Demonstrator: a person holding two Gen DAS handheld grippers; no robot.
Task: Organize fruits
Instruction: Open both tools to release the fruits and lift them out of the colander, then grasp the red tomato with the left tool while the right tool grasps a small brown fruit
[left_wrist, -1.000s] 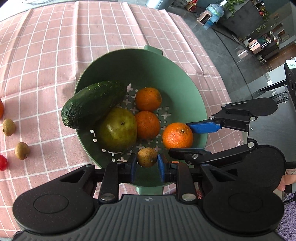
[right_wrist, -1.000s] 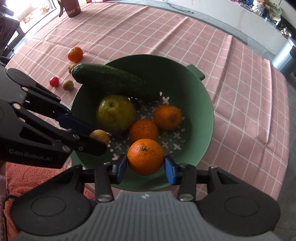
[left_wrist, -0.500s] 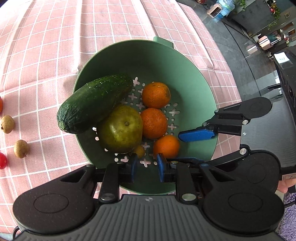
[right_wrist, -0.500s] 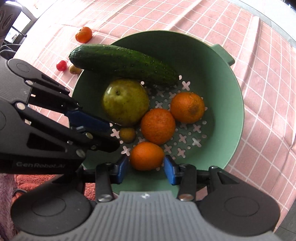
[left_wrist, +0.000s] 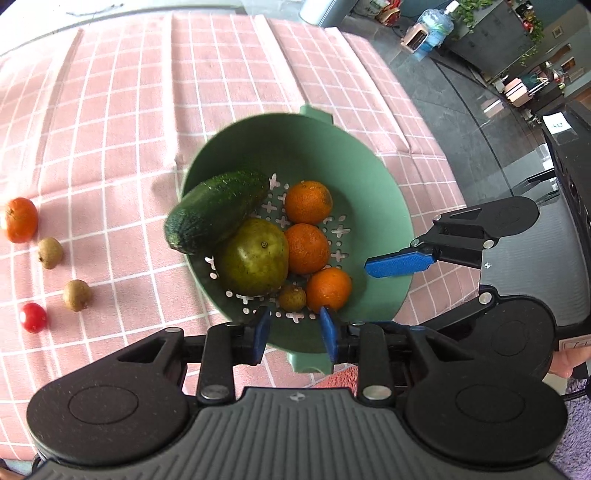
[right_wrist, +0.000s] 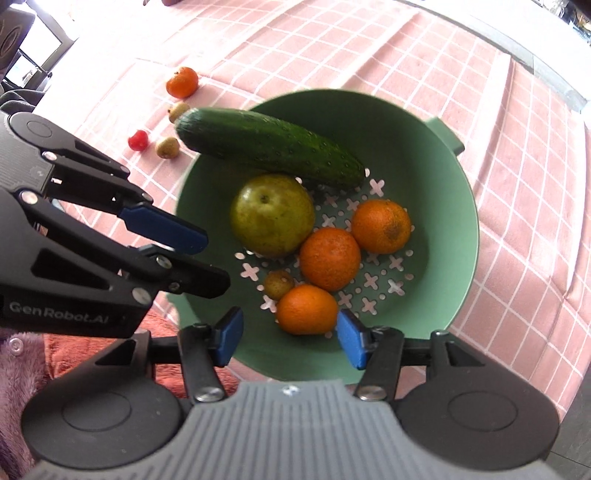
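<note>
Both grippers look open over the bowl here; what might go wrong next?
1. The long green cucumber overhangs the green perforated bowl's rim; a nudge might tip it out.
2. The open left gripper and right gripper sit close together; reaching for the fruit left on the pink checked tablecloth could make them collide.

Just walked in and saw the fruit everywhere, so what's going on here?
A person is sorting fruit into a green colander with two handheld grippers. The left gripper and right gripper hang open over it, holding nothing. Inside lie a cucumber, a pear, three oranges and a small brown fruit. An orange, two brown fruits and a red one remain on the cloth.
</note>
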